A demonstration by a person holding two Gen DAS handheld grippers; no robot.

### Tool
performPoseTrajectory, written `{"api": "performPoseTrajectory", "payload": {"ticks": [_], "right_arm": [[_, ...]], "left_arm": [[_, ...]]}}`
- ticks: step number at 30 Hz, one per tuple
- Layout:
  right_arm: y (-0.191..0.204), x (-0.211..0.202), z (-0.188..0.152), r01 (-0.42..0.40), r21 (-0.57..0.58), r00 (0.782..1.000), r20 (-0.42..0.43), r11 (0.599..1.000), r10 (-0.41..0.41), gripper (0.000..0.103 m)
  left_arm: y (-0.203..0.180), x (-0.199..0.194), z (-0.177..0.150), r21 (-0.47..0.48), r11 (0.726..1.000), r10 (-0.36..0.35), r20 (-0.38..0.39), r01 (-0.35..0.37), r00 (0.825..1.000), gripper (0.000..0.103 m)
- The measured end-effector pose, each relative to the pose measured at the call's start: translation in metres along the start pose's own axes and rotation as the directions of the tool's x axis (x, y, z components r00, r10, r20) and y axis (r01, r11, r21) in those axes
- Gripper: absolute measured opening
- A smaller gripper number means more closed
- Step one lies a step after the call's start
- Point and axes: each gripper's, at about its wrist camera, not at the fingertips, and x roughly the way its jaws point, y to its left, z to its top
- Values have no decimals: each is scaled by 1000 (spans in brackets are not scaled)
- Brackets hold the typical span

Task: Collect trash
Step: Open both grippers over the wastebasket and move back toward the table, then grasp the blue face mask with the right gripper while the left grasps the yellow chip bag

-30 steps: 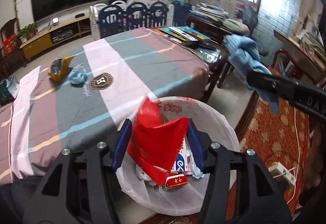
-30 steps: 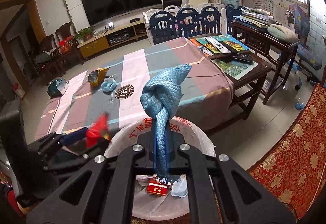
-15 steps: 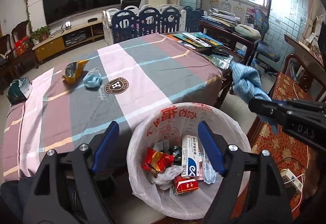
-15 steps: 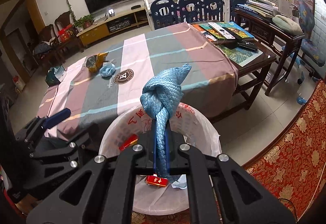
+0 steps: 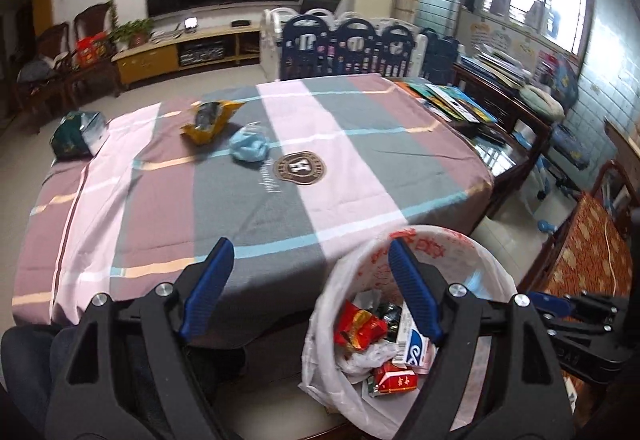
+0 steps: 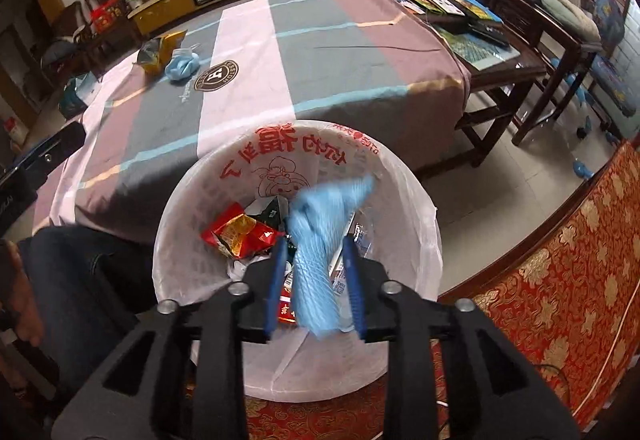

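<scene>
Now my right gripper (image 6: 316, 282) is opening its jaws directly over the white-lined round trash bin (image 6: 416, 208), so I hold steady while the knotted light-blue cloth (image 6: 320, 240) slips free between them, my empty left gripper (image 5: 308, 292) parted wide.

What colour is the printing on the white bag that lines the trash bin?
Red, on the bin liner; the right wrist view shows it best.
</scene>
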Motion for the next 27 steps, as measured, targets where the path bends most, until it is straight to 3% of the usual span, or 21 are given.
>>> {"api": "performPoseTrajectory", "payload": {"ticks": [4,10,15,21,23,27], "right_arm": [[-5,-10,4,4,28,999,41,1000,-5,49],[-3,-6,10,-1,66,999,54,998,-3,53],[21,16,28,-11,39,999,34,999,10,56],[85,64,89,-94,-40,993,63,995,96,56],[114,86,116,-127,-77,989,65,989,132,56],[182,135,174,-108,-184,985,110,977,129,56]], "left_arm": [[27,8,2,-78,996,43,-26,-45,999,80],[65,17,4,-147,983,107,-31,-110,994,80],[110,35,4,-230,959,152,-66,-163,986,80],[160,56,-3,-321,924,180,-109,-206,978,80],[172,49,-6,-346,917,187,-65,-198,980,80],[185,40,2,-307,923,240,-7,-231,971,83]]}}
